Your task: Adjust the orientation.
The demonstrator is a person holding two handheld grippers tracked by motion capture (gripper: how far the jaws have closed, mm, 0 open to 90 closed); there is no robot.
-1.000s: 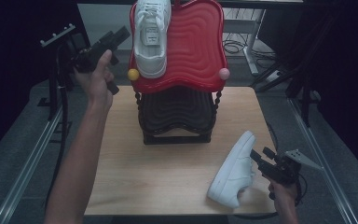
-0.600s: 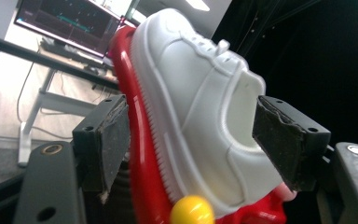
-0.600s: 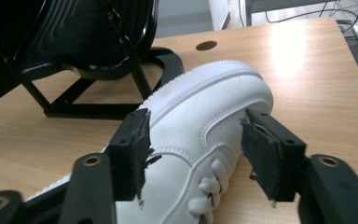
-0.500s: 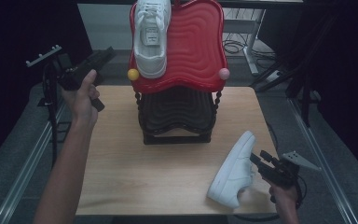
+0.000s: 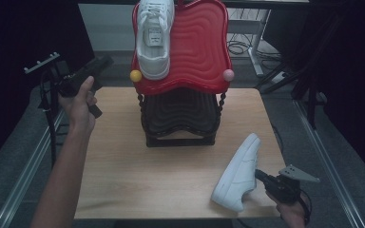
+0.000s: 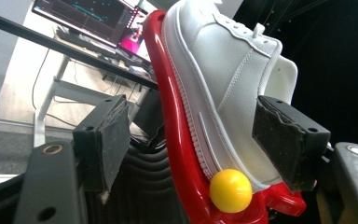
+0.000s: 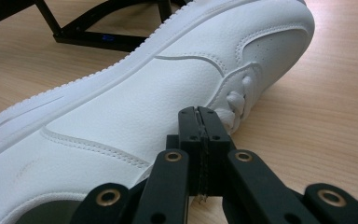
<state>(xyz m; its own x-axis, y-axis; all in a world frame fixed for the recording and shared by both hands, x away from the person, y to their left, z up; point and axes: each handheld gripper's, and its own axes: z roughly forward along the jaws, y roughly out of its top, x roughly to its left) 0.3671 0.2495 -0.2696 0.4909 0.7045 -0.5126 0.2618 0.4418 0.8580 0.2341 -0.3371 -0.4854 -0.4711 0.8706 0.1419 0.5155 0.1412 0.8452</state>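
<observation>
A white shoe rests toe-down on the red wavy top shelf of a rack. My left gripper is open, held in the air left of the rack, apart from it. A second white shoe lies on its side on the wooden table at the front right. My right gripper has just been closing and is shut. Its tips sit against the shoe's lace edge, and I see nothing between the pads.
A yellow ball and a pink ball cap the red shelf's front corners. Below it is a black wavy shelf. A monitor stands on a desk behind. Metal rails run along both table sides.
My left hand has drawn the gripper left and down, away from the rack. The right gripper's jaws have come together at the shoe on the table.
</observation>
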